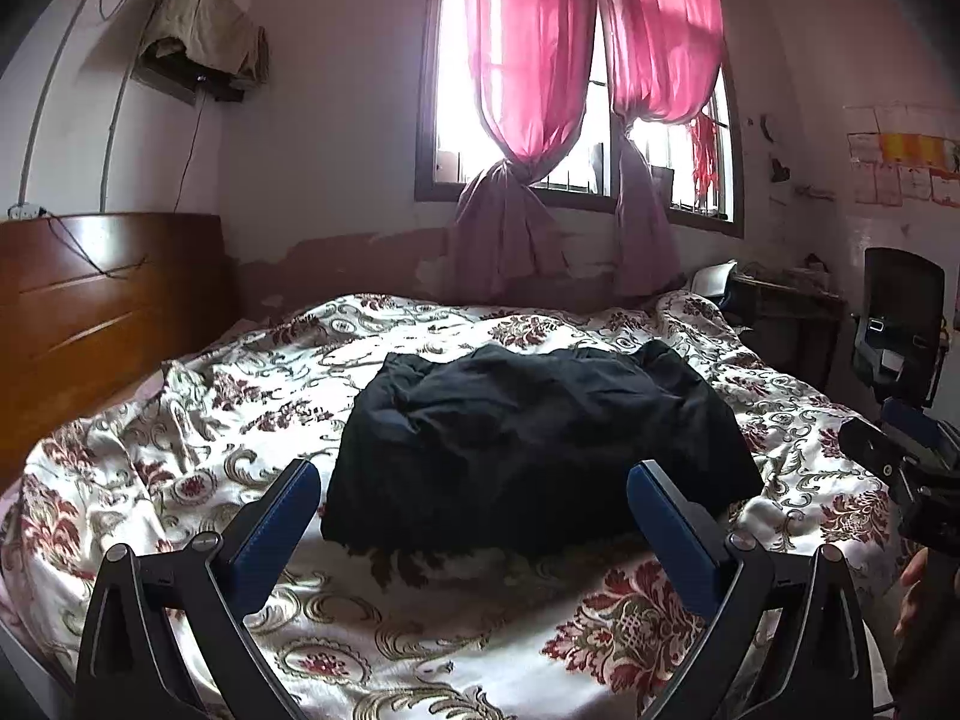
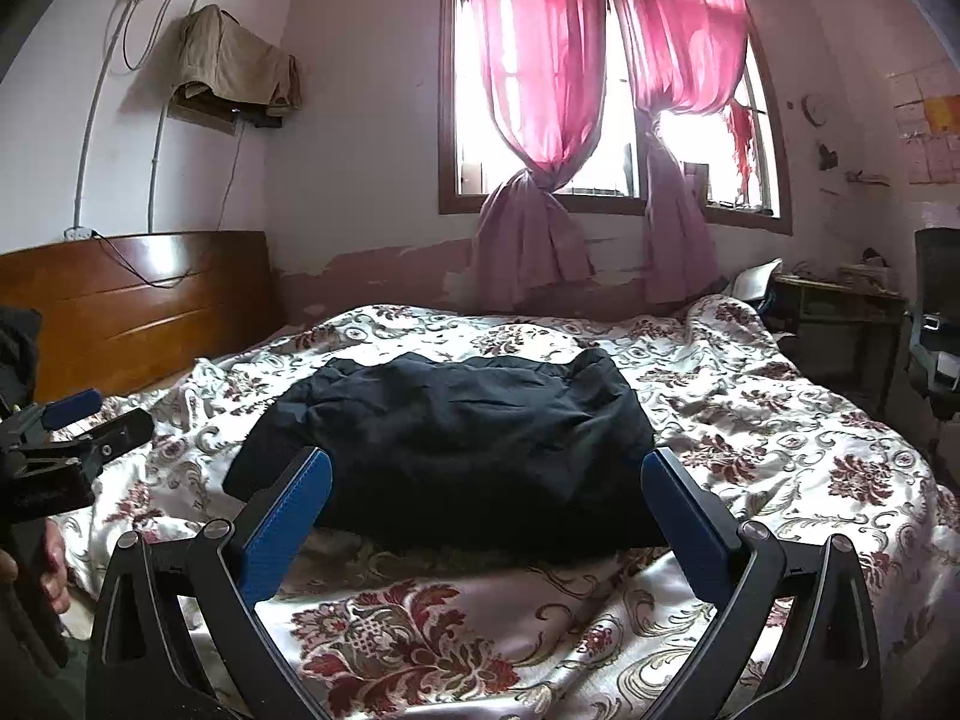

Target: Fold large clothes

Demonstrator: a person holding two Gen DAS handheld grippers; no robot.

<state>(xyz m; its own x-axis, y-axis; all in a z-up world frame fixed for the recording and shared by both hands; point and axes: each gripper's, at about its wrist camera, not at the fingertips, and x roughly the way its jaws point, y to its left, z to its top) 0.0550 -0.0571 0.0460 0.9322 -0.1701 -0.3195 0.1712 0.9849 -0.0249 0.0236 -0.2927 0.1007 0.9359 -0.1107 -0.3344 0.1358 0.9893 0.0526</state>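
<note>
A black garment [image 1: 534, 438] lies in a compact, folded heap near the middle of the bed [image 1: 180, 456], on a cream cover printed with dark red flowers and grey-green scrolls. Its surface is creased, and its near edge sits just beyond both grippers.

The left gripper [image 1: 474, 480] hangs above the near part of the bed with its 2 blue-padded fingers [image 1: 282, 528] spread wide; nothing is between them, and the garment shows through the gap without touching either pad. The right gripper [image 2: 486, 474] is also wide, its blue pads [image 2: 288, 528] apart and empty, framing the near edge of the garment from a spot a little further to the right.

In the left wrist view the right gripper appears at the right edge, with part of a hand [image 1: 915, 588] beneath it. In the right wrist view the left gripper [image 2: 90, 420] shows at the left edge, a hand [image 2: 51, 570] wrapped around its handle.

A wooden headboard [image 1: 102, 300] stands at the left end of the bed. Behind the bed, 2 pink curtains [image 1: 528, 90] are knotted in front of a bright window [image 1: 447, 138]. A beige cloth [image 1: 204, 24] hangs over a small wall shelf at upper left, and a dark chair [image 1: 900, 330] stands at the far right.
</note>
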